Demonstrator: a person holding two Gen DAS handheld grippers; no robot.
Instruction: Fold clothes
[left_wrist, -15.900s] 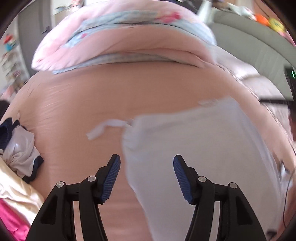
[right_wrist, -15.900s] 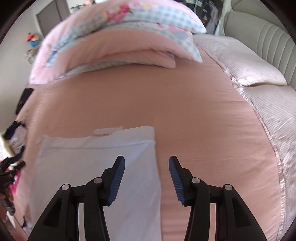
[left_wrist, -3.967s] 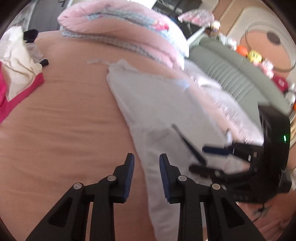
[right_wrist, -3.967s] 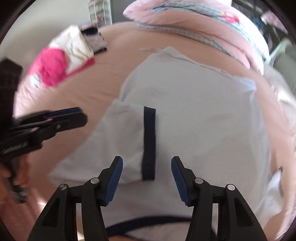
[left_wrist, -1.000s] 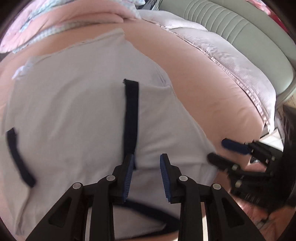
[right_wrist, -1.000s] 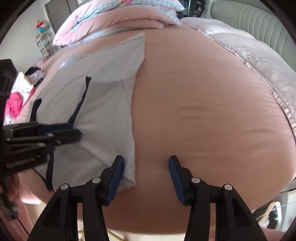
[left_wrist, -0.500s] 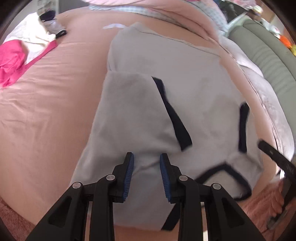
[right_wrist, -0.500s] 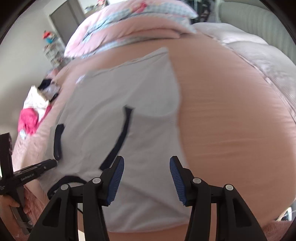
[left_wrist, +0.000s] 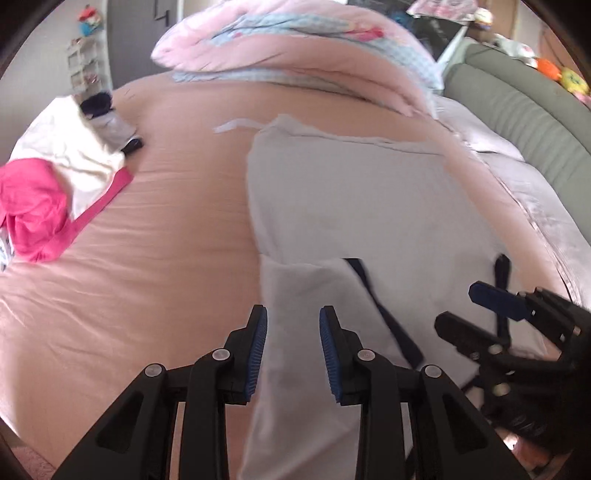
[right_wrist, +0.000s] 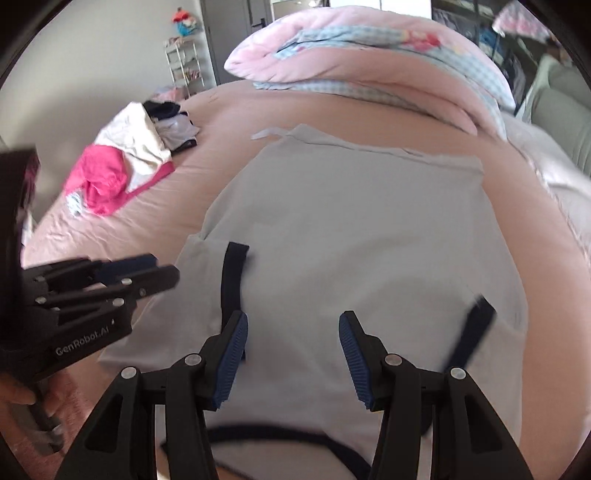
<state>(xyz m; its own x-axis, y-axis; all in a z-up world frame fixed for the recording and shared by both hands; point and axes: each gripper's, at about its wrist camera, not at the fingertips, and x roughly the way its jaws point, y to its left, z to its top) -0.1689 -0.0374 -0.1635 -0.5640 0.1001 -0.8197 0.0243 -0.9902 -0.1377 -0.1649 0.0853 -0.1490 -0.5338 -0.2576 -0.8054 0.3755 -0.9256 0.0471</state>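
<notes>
A pale grey T-shirt (right_wrist: 362, 236) with navy trim lies flat on the pink bed, both sleeves folded inward; it also shows in the left wrist view (left_wrist: 354, 206). My left gripper (left_wrist: 291, 347) is open and empty above the shirt's folded left sleeve (left_wrist: 314, 291); it shows at the left of the right wrist view (right_wrist: 136, 273). My right gripper (right_wrist: 291, 354) is open and empty above the shirt's collar end, between the navy cuffs (right_wrist: 232, 277); it shows at the right of the left wrist view (left_wrist: 476, 314).
A pile of pink, white and dark clothes (right_wrist: 122, 158) lies at the bed's left side, also in the left wrist view (left_wrist: 48, 184). A folded pink and blue quilt (right_wrist: 369, 55) sits at the far end. A grey-green headboard (left_wrist: 524, 122) is at the right.
Both grippers have drawn back toward the collar end of the shirt and stay open. The left one has shifted to the shirt's left edge, the right one toward its middle.
</notes>
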